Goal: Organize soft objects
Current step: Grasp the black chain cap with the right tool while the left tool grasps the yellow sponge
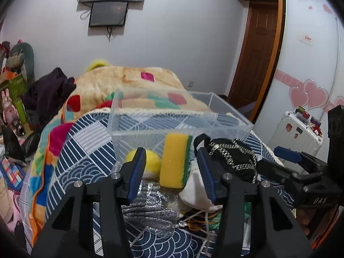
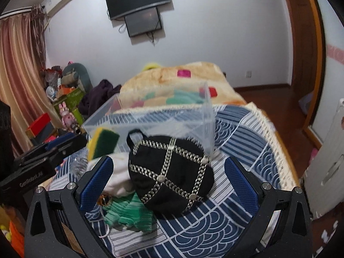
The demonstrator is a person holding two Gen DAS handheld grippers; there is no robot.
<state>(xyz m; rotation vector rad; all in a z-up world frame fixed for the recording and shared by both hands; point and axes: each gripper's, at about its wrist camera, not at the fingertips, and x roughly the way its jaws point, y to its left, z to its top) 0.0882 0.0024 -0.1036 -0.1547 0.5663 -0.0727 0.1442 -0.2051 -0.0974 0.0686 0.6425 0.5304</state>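
Note:
A clear plastic box [image 1: 150, 118] stands on the bed. Before it lie a yellow-green sponge [image 1: 174, 160] standing on end, a yellow ball [image 1: 150, 164], a white cloth [image 1: 197, 190], a grey knit piece [image 1: 148, 212] and a black cap with silver chains [image 1: 233, 159]. My left gripper [image 1: 172, 172] is open, its fingers either side of the sponge, just short of it. My right gripper [image 2: 168, 180] is open wide around the black cap [image 2: 169, 172]. The sponge [image 2: 103, 143], the box [image 2: 154, 118] and a green cloth [image 2: 126, 212] show there too.
A blue-white patterned cover [image 2: 236, 142] lies over the bed, with a beige blanket [image 1: 133, 79] heaped behind the box. Clutter and boxes [image 1: 15, 99] stand left of the bed. A white suitcase [image 1: 296, 133] and a wooden door [image 1: 255, 49] are on the right.

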